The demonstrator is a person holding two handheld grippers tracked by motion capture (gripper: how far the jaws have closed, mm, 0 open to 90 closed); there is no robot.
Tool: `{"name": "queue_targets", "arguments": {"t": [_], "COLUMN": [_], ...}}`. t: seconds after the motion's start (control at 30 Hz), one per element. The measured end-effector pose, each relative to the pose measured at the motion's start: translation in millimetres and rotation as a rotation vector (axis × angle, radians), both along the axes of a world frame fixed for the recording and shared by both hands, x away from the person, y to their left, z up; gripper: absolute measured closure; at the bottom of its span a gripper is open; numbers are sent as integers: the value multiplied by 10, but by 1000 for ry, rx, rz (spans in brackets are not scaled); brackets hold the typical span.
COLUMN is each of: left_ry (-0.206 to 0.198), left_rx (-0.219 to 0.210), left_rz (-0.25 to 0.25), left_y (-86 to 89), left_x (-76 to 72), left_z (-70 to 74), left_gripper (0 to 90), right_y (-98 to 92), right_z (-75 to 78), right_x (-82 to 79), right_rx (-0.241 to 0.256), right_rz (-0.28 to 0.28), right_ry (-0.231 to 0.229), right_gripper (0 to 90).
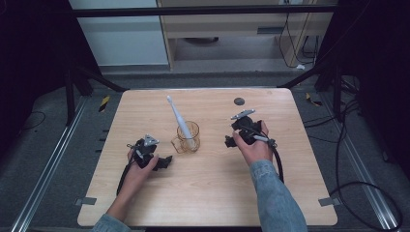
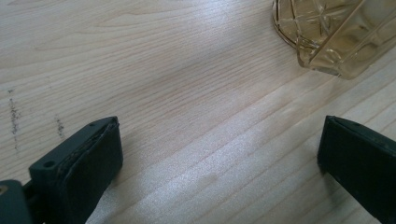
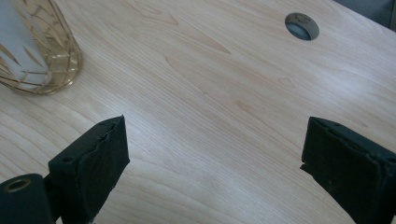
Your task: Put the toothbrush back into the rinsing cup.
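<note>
An amber cut-glass mug [image 1: 189, 137] stands at the middle of the wooden table [image 1: 208, 193], and a white electric toothbrush [image 1: 178, 119] leans in it, head up toward the far left. My left gripper [image 1: 163, 161] rests on the table just left of the mug, open, with bare wood between its jaws; the mug's base [image 2: 336, 39] sits ahead at upper right in the left gripper view. My right gripper [image 1: 231, 140] lies right of the mug, open and holding nothing. The mug [image 3: 39, 51] with the toothbrush handle [image 3: 18, 44] appears at upper left of the right gripper view.
A round cable hole [image 1: 239, 101] is set in the table's far side, also seen as the hole [image 3: 302, 25] in the right gripper view. Black cables trail from both grippers toward the near edge. Metal frame bars and floor cables surround the table.
</note>
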State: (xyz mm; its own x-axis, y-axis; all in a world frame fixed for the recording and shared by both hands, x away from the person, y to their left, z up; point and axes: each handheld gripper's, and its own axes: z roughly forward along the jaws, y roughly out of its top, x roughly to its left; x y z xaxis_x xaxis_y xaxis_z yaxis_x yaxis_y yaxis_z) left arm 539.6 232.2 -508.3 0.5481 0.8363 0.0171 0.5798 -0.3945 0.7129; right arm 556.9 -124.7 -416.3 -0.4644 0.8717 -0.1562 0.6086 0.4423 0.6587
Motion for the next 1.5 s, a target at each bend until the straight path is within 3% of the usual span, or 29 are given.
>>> {"name": "queue_targets", "arguments": {"t": [0.53, 0.97, 1.07, 1.5], "left_ry": [0, 1, 0, 1], "left_rx": [0, 2, 2, 2], "left_rz": [0, -1, -1, -2], "left_y": [0, 1, 1, 2], "left_x": [0, 1, 1, 3], "left_z": [0, 1, 1, 1], "left_gripper": [0, 0, 0, 0], "right_y": [-357, -684, -726, -861], "right_z": [-189, -398, -431, -566], "right_x": [-24, 11, 29, 144], "right_rx": [34, 62, 42, 77], "right_rz": [-68, -164, -177, -226], "right_ry": [30, 49, 48, 39], "right_gripper": [75, 89, 89, 92]}}
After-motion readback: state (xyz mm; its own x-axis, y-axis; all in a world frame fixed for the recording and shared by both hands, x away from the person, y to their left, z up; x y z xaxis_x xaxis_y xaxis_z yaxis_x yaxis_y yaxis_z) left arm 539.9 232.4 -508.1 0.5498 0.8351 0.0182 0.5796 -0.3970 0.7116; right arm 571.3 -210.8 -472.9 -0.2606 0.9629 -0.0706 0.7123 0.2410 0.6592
